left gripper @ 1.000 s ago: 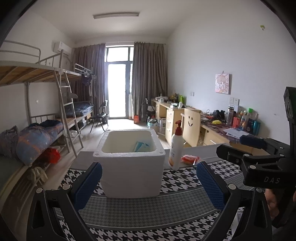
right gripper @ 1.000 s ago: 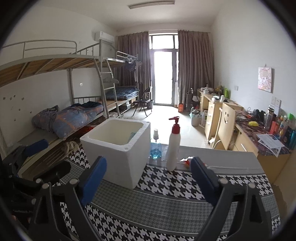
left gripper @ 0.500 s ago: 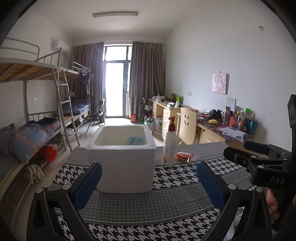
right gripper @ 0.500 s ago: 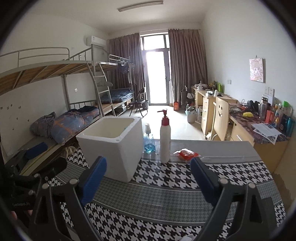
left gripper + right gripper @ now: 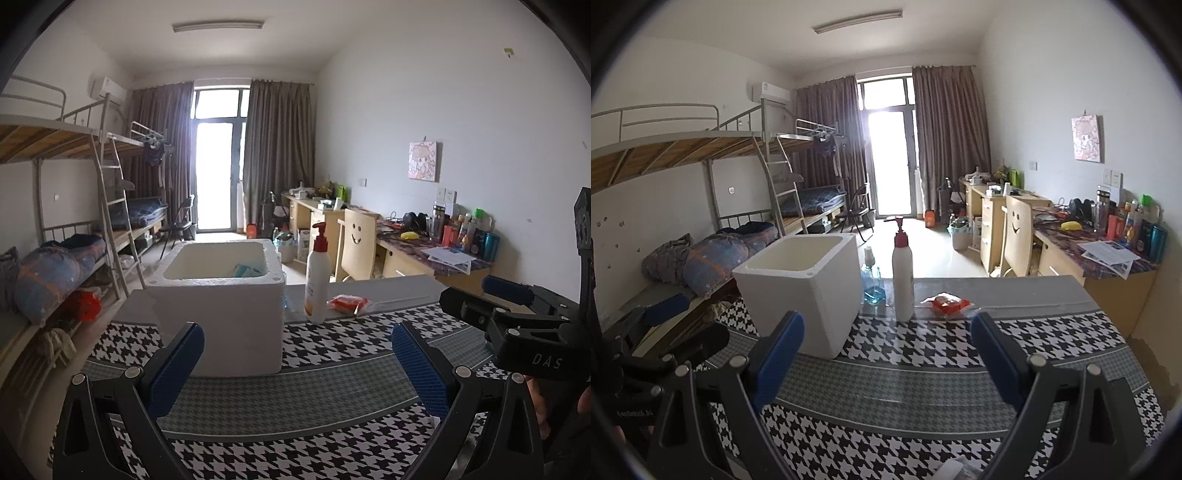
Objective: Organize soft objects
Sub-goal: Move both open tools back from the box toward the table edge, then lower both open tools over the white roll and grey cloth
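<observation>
**Both grippers held wide and empty over the patterned desk**

The left gripper [image 5: 297, 363] is seen above the near part of the desk [image 5: 332, 398], which is covered by a black-and-white houndstooth cloth. Its blue-padded fingers [image 5: 177, 363] are spread far apart, and nothing is held between them. The right gripper [image 5: 886, 354] is likewise seen with its fingers [image 5: 995, 356] wide apart and empty; its black frame is also caught at the right edge of the left wrist view.

A white foam box [image 5: 221, 306] is set on the left part of the desk, beyond the left gripper, with its top uncovered. A light blue soft item [image 5: 245, 270] is seen inside it, against the far right corner; what it is cannot be told. Just right of the box a white pump bottle [image 5: 317, 280] with a red head is stood upright. A red packet [image 5: 348, 303] in clear wrap is laid on the desk just right of the bottle, near the far edge. A small bottle of blue liquid [image 5: 873, 282] is seen between the box and the pump bottle, farther back.

At the near edge of the right wrist view, a scrap of something white [image 5: 951, 470] is seen on the cloth.
</observation>
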{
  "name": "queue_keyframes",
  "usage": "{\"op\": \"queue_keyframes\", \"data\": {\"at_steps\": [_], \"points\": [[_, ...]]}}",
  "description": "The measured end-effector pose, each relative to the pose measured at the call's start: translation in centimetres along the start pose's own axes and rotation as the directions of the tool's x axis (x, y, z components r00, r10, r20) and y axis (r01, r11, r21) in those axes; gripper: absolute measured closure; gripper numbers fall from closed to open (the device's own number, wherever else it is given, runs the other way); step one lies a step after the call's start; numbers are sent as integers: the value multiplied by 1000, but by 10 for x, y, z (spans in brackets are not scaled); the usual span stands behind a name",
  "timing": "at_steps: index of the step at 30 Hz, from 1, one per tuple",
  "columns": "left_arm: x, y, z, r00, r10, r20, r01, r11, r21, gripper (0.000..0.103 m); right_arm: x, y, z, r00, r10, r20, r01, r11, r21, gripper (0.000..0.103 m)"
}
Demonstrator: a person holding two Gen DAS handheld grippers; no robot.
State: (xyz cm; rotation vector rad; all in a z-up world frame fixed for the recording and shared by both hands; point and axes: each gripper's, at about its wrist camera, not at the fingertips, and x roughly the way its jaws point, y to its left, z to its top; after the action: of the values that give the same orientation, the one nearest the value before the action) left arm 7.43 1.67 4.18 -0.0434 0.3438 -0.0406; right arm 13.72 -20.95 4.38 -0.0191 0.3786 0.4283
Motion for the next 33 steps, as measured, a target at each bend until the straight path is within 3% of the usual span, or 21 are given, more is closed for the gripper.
{"op": "queue_keyframes", "data": {"at_steps": [18, 33], "points": [[-1, -21, -17, 999, -50, -19, 50, 998, 26, 1, -16, -7, -16, 998, -55, 1, 55, 998, 1, 9], [6, -53, -42, 993, -88, -74, 91, 995, 39, 1, -32, -37, -45, 995, -98, -31, 99, 994, 40, 9]]}}
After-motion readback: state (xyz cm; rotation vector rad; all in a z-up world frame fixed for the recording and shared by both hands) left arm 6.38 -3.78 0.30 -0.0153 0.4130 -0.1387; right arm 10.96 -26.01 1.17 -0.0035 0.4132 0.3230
